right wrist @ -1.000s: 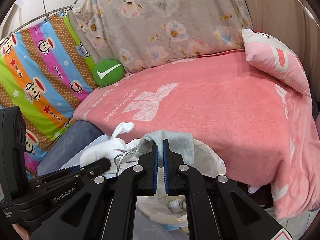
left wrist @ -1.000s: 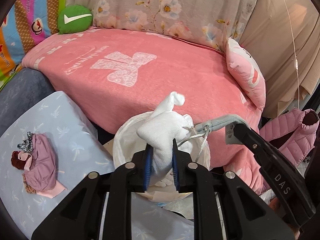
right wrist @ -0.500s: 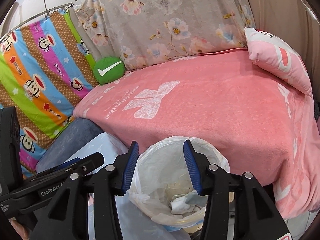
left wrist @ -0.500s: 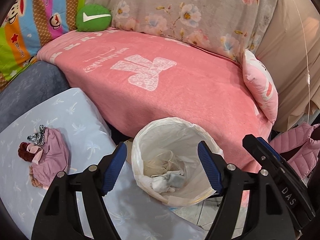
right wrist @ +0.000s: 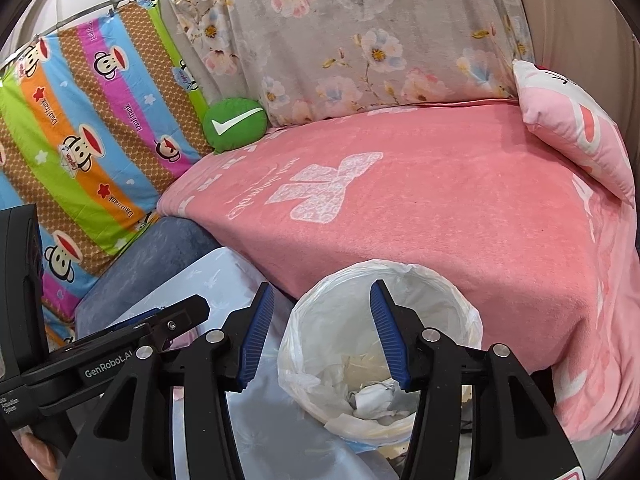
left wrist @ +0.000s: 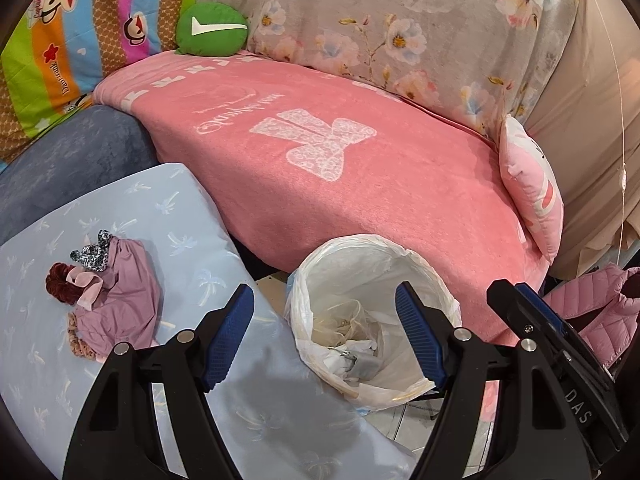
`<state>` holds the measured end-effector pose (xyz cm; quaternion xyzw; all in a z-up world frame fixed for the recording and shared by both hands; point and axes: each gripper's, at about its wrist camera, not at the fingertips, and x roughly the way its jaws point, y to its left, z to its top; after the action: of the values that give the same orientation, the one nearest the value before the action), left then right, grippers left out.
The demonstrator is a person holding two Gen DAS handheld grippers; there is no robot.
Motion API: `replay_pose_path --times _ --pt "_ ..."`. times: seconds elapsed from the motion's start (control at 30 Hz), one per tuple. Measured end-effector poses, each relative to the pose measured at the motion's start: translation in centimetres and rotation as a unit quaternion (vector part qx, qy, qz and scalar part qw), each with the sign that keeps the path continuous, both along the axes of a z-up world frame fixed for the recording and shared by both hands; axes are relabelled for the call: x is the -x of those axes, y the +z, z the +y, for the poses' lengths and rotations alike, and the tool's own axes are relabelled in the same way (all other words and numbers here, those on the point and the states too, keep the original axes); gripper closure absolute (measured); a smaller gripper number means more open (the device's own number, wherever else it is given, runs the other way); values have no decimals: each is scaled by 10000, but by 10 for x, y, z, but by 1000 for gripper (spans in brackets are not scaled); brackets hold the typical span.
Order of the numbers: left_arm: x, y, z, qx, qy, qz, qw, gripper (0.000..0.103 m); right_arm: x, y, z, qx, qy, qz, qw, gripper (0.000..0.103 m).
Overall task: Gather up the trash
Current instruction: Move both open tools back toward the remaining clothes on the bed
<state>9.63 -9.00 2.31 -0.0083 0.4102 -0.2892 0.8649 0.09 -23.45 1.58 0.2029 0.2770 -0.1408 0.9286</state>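
Left gripper [left wrist: 324,336]: I read the fingers wide apart, nothing between the pads.
Right gripper [right wrist: 320,334]: jaws opening, nothing between them.
Bin [right wrist: 472,312]: lined, just beside the pink bed [left wrist: 360,184].
Trash [left wrist: 356,358]: white and grey wads lie in the bin's bottom.
Done: that load is in.
Left: clothes heap [left wrist: 108,300] on the blue cushion [left wrist: 192,224]; I cannot tell if it counts.

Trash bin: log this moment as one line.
trash bin: lined, white and grey scraps inside | left hand-held gripper: open, empty | right hand-held gripper: opening, empty
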Motion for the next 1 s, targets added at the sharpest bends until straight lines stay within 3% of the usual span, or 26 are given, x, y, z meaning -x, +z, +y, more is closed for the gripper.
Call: replay_pose_path --times 0.63,1.0 --pt "-16 -24 79 89 852 318 9958 32 -31 -4 66 186 656 240 9974 53" --pt "-27 -58 151 -251 1696 428 9843 29 -61 -23 127 300 1227 570 9904 51"
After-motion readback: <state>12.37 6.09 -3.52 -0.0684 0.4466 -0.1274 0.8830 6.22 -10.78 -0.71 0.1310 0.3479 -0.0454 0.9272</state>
